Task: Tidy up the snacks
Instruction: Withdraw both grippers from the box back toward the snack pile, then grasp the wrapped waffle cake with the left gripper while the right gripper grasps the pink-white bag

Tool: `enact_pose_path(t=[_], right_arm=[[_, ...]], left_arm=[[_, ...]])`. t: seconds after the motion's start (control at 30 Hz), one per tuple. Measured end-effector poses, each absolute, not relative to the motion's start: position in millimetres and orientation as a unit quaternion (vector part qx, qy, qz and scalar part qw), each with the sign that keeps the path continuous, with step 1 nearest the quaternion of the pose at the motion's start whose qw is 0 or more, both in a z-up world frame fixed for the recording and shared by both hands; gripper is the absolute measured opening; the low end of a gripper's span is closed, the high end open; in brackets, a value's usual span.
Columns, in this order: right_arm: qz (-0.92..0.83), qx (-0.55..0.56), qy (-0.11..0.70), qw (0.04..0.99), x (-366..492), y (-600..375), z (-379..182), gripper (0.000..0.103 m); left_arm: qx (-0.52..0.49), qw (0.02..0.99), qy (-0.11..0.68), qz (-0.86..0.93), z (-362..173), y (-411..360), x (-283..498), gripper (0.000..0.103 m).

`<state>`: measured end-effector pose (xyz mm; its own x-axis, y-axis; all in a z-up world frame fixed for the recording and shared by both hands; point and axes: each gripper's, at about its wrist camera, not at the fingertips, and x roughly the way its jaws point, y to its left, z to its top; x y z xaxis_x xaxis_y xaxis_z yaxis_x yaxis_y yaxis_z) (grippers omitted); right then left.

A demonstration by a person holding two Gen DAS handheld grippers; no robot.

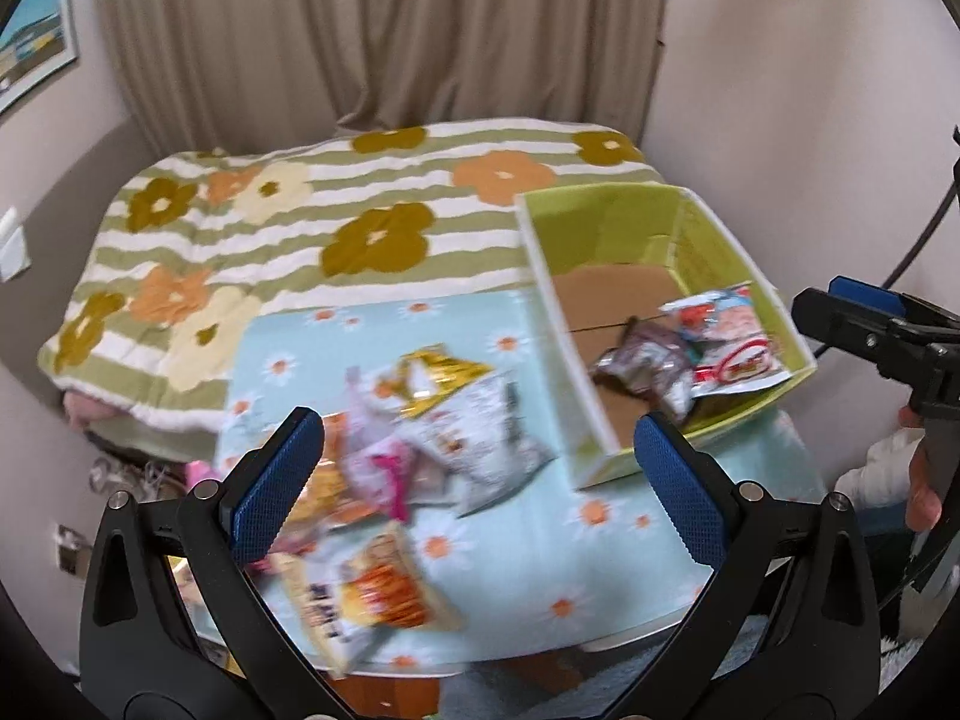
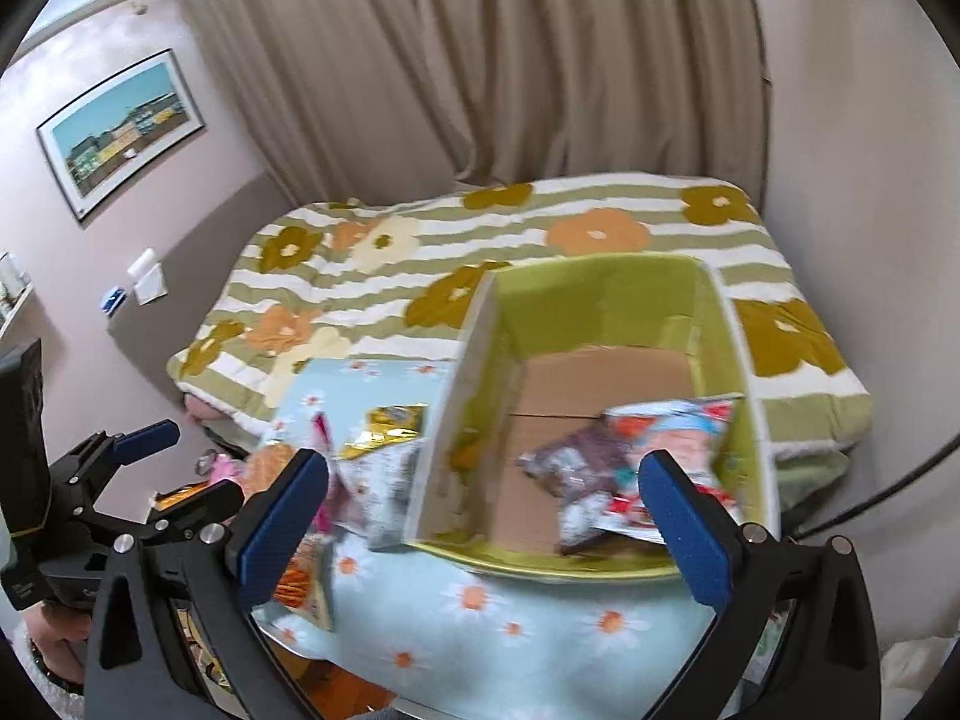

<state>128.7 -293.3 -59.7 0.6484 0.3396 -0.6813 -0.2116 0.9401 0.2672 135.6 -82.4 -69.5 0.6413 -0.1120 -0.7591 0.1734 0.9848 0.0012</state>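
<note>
A green box (image 1: 543,276) (image 2: 744,354) with a cardboard floor stands on the light blue daisy cloth (image 1: 516,528) (image 2: 540,618). Inside lie a brown packet (image 1: 645,366) (image 2: 579,462) and a red-and-white packet (image 1: 729,336) (image 2: 672,426). Left of the box lies a pile of snack bags: a gold-topped white bag (image 1: 462,414) (image 2: 384,456), a pink packet (image 1: 378,468) and an orange bag (image 1: 384,588) (image 2: 300,588). My left gripper (image 1: 480,480) hovers open above the pile. My right gripper (image 2: 486,522) is open over the box's near wall; nothing sits between either pair of fingers.
A bed with a green-striped flower blanket (image 1: 312,228) (image 2: 540,252) lies behind the table. Beige curtains (image 1: 372,30) hang at the back. A framed picture (image 2: 120,132) is on the left wall. A hand (image 1: 921,480) grips the right gripper's handle. The table edge (image 1: 540,654) runs close below.
</note>
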Motion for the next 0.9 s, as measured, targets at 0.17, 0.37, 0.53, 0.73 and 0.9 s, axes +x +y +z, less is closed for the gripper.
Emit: enact_pose_path(t=[0.17, 0.37, 0.53, 0.73, 0.9], right_arm=[[0.162, 0.090, 0.383, 0.905, 127.0, -237.9, -64.6, 0.103], [0.158, 0.104, 0.396, 0.899, 129.0, -180.6, -85.1, 0.103], [0.147, 0.118, 0.412, 0.891, 131.9, -140.8, -112.3, 0.103], [0.151, 0.104, 0.434, 0.882, 138.5, -102.1, -151.5, 0.103], [0.151, 0.091, 0.458, 0.871, 151.4, -89.3, -185.1, 0.101]], left_arm=[[0.036, 0.900, 0.429, -0.071, -77.3, -14.4, 131.4, 0.103], [0.032, 0.887, 0.451, -0.089, -95.8, 53.6, 143.0, 0.103], [0.002, 0.866, 0.484, -0.127, -118.8, 91.4, 170.8, 0.103], [-0.036, 0.824, 0.546, -0.150, -163.0, 111.0, 216.1, 0.103], [-0.062, 0.789, 0.596, -0.135, -206.7, 106.8, 247.2, 0.103]])
